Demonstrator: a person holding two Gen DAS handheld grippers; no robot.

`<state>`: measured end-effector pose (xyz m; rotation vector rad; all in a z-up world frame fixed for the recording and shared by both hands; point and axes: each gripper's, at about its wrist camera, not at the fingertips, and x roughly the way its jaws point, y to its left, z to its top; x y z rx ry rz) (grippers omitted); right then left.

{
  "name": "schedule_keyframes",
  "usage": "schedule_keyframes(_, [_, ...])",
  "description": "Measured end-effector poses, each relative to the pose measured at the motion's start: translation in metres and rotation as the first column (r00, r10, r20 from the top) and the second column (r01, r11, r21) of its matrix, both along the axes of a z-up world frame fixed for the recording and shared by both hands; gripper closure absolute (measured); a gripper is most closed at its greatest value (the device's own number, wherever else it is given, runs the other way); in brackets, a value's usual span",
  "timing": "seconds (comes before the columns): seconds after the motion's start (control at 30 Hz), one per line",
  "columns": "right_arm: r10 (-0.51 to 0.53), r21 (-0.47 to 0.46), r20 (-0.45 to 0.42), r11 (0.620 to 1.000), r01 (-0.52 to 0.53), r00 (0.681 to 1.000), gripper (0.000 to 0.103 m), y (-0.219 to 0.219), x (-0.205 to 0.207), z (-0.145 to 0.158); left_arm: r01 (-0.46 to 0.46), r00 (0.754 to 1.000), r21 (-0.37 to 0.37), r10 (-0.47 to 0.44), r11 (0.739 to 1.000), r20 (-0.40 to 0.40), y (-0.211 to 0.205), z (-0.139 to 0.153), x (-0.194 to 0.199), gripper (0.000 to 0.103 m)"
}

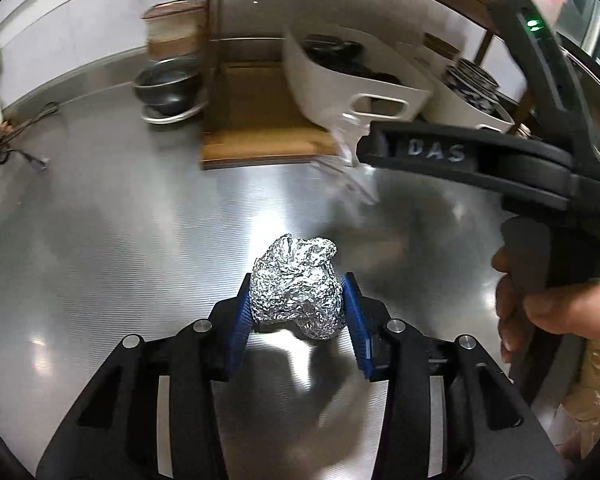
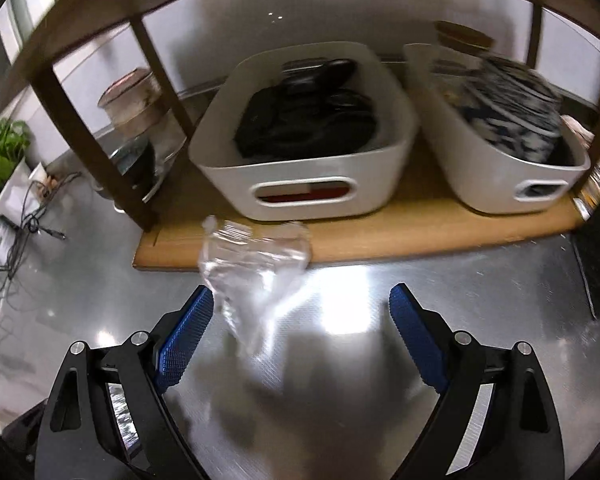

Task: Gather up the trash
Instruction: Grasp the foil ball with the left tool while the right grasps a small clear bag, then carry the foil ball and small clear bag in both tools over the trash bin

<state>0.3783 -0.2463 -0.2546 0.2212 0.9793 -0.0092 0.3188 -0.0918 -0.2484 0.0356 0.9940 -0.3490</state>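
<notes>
Foil ball (image 1: pixel 296 286) sits low in the middle of the left wrist view, crumpled and shiny, on the steel counter (image 1: pixel 120 240). The left gripper (image 1: pixel 298 312) has the ball between its blue pads (image 1: pixel 242 316) — both pads press on its sides, so it is gripping the ball.

At the right edge of that view a hand (image 1: pixel 540 304) holds the handle of the right gripper (image 2: pixel 300 330), whose black body crosses the upper right of the frame.

In the right wrist view the right gripper's jaws stand wide apart. A clear crumpled plastic wrapper (image 2: pixel 252 268) lies in the middle of the frame, just ahead of the jaws and nearer the left pad. It looks blurry, and I cannot tell if the left pad touches it. Nothing is squeezed between the pads.

Behind the wrapper is a wooden shelf (image 2: pixel 380 232). Two white bins stand on it — one bin (image 2: pixel 304 184) in the middle holds dark things, and another bin (image 2: pixel 500 168) at the right holds striped bowls. A glass jar (image 2: pixel 136 100) stands at the upper left, with a green plant (image 2: pixel 0 160) and some cables (image 2: pixel 24 216) at the far left.
</notes>
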Motion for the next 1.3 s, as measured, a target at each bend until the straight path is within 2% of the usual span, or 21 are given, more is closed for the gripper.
schedule_keyframes(0.1, [0.017, -0.010, -0.007, 1.000, -0.017, 1.000, 0.032, 0.013, 0.008, -0.005, -0.019, 1.000, 0.004, 0.019, 1.000, 0.000, 0.014, 0.004, 0.001, 0.062])
schedule_keyframes(0.17, [0.021, -0.037, -0.026, 0.999, -0.022, 0.999, 0.058, 0.020, 0.013, -0.010, -0.028, 1.000, 0.006, 0.028, 1.000, 0.000, 0.019, 0.005, 0.002, 0.062])
schedule_keyframes(0.23, [0.022, -0.030, -0.054, 0.999, -0.024, 0.998, 0.066, 0.021, 0.016, -0.017, -0.036, 0.999, 0.006, 0.036, 0.999, 0.001, 0.027, 0.007, 0.000, 0.062])
schedule_keyframes(0.3, [0.022, -0.042, -0.050, 0.999, -0.024, 0.998, 0.070, 0.020, 0.015, -0.018, -0.043, 0.999, 0.006, 0.043, 0.999, 0.007, 0.032, 0.012, -0.002, 0.062])
schedule_keyframes(0.37, [0.021, -0.040, -0.052, 0.999, -0.023, 0.998, 0.085, 0.018, 0.012, -0.017, -0.044, 0.999, 0.006, 0.044, 0.999, 0.015, 0.034, 0.016, -0.006, 0.062])
schedule_keyframes(0.43, [0.020, 0.001, -0.040, 1.000, -0.020, 0.999, 0.088, 0.012, 0.005, -0.013, -0.043, 0.999, 0.007, 0.043, 0.999, 0.027, 0.034, 0.022, -0.011, 0.062])
schedule_keyframes(0.6, [0.061, -0.007, -0.014, 0.998, -0.061, 0.998, 0.089, 0.005, -0.029, 0.005, -0.046, 0.998, -0.003, 0.046, 0.999, 0.043, 0.038, 0.034, -0.028, 0.062])
schedule_keyframes(0.77, [0.071, -0.005, 0.023, 0.997, -0.071, 0.997, 0.089, -0.001, -0.071, 0.029, -0.027, 0.997, 0.024, 0.025, 0.999, 0.073, 0.035, 0.044, -0.050, 0.062])
schedule_keyframes(1.03, [0.114, 0.043, 0.080, 0.992, -0.117, 0.990, 0.089, -0.003, -0.155, 0.068, -0.021, 0.995, 0.004, 0.021, 1.000, 0.093, 0.043, 0.068, -0.105, 0.062])
schedule_keyframes(1.3, [0.182, 0.058, 0.110, 0.980, -0.189, 0.977, 0.089, 0.017, -0.225, 0.087, -0.014, 0.993, -0.026, 0.017, 1.000, 0.116, 0.061, 0.092, -0.172, 0.062])
